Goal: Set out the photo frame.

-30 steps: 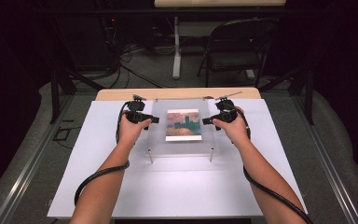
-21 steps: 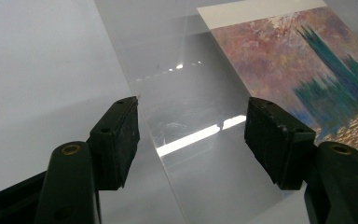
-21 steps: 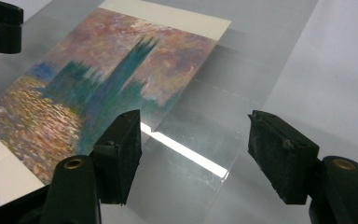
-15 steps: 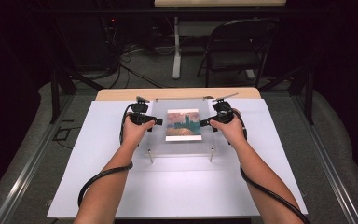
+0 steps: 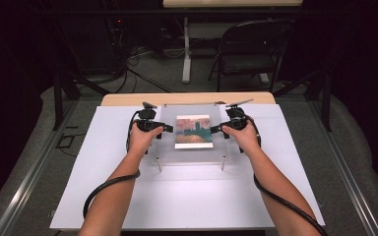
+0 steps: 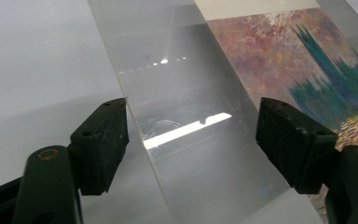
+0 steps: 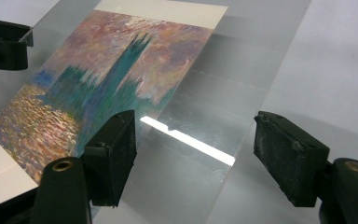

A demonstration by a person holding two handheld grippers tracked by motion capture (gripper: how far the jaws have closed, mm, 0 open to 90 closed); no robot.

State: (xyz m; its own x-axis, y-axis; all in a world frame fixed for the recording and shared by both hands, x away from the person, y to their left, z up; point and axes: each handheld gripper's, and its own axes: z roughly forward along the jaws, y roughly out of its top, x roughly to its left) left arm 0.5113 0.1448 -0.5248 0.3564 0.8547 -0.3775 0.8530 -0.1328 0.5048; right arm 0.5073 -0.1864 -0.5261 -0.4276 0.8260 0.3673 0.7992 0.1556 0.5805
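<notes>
Right, both grippers are at the frame now. The clear acrylic panel (image 5: 193,132) sits in the middle of the white table (image 5: 103,187), raised on small metal standoffs (image 5: 158,163), with the painted print (image 5: 193,131) lying flat under or inside it; I can't tell which from here. The left gripper (image 5: 166,129) comes in at the panel's left side, the right gripper (image 5: 215,130) at its right, both pointing inward toward the picture.

Look at the left gripper view: the jaws stand wide apart, straddling the left margin of the acrylic panel (image 6: 186,126), with one jaw over the bare table and the other toward the print (image 6: 303,70). Nothing is pinched yet. Same story in the right gripper view: jaws spread wide across the panel's right edge, the print (image 7: 98,88) off to one side, the clear margin (image 7: 214,121) between them. The other gripper's jaw peeks in at the top left corner.

So where does that leave things? By my reckoning the approach is done and the hands are lined up symmetrically, but the grip itself hasn't happened. Closing on both edges, then lifting or shifting the panel, looks like what's left. It's early days.
</notes>
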